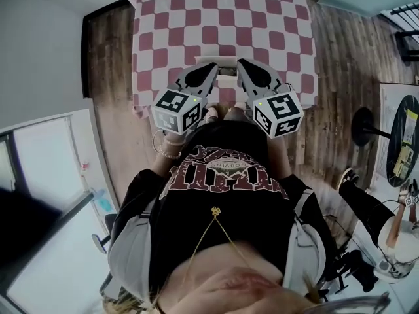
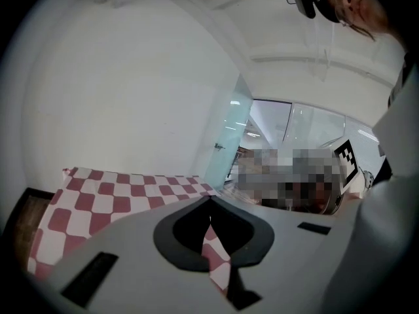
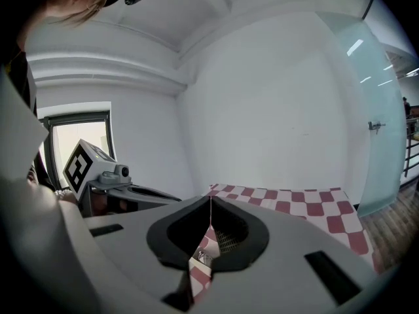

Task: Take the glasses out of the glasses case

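Note:
Both grippers are held low at the near edge of a table covered in a red-and-white checked cloth (image 1: pixel 222 18). My left gripper (image 1: pixel 211 67) and right gripper (image 1: pixel 242 64) point away from the body, tips close together. A pale grey object (image 1: pixel 226 72), probably the glasses case, lies between the tips, mostly hidden. In the left gripper view the jaws (image 2: pixel 209 200) meet at the tip with only cloth behind. In the right gripper view the jaws (image 3: pixel 210 200) also meet; through the gap below show a mesh patch (image 3: pixel 226 241) and a small shiny piece (image 3: pixel 202 258). No glasses are clearly seen.
The table stands on a wooden floor (image 1: pixel 111 77) against a white wall. A glass partition (image 3: pixel 373 110) rises to the right. A black stool base (image 1: pixel 364 127) and a round table (image 1: pixel 406 142) stand at the right. The person's torso fills the lower head view.

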